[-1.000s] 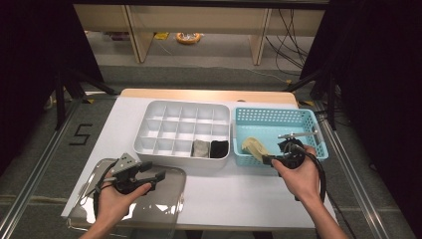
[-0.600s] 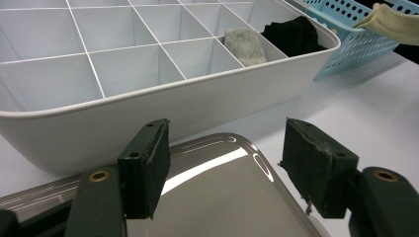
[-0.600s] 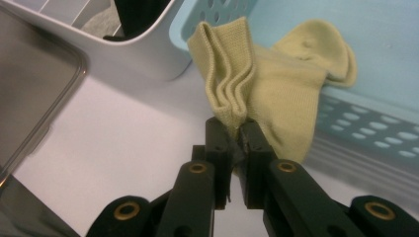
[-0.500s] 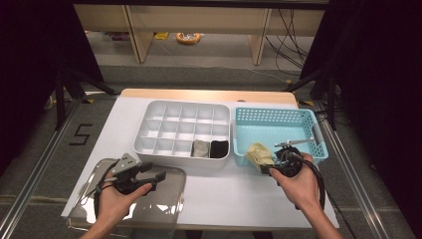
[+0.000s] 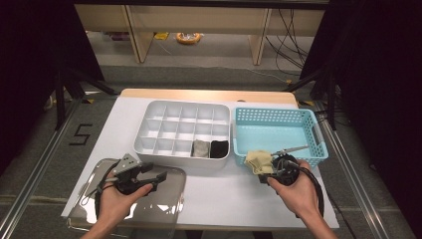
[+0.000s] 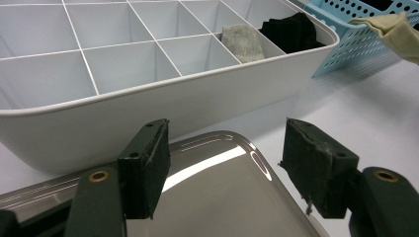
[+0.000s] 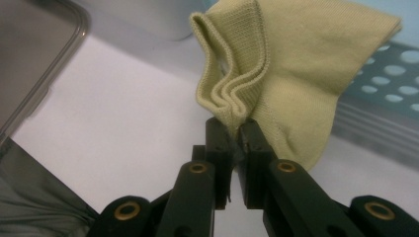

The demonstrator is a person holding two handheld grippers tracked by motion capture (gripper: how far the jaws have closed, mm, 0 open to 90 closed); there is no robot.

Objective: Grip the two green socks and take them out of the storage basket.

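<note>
My right gripper (image 5: 268, 170) (image 7: 236, 133) is shut on the cuff of a pale yellow sock (image 5: 259, 160) (image 7: 291, 74), holding it over the white table just in front of the blue basket (image 5: 298, 119). The white divided box (image 5: 164, 149) (image 6: 148, 103) holds a grey sock (image 5: 201, 148) (image 6: 242, 42) and a black sock (image 5: 218, 148) (image 6: 294, 30) in its near-right compartments. My left gripper (image 5: 149, 175) (image 6: 225, 165) stands open above the shiny metal tray (image 5: 164, 204) (image 6: 217, 187), with nothing between its jaws.
The blue basket (image 6: 360, 29) (image 7: 390, 74) sits right of the divided box. The tray's corner (image 7: 34, 54) lies left of the held sock. Wooden shelving (image 5: 199, 25) and cables stand beyond the table's far edge.
My right gripper has drawn the yellow sock out of the blue basket, toward me and slightly left, over the basket's front edge. The left gripper has stayed put.
</note>
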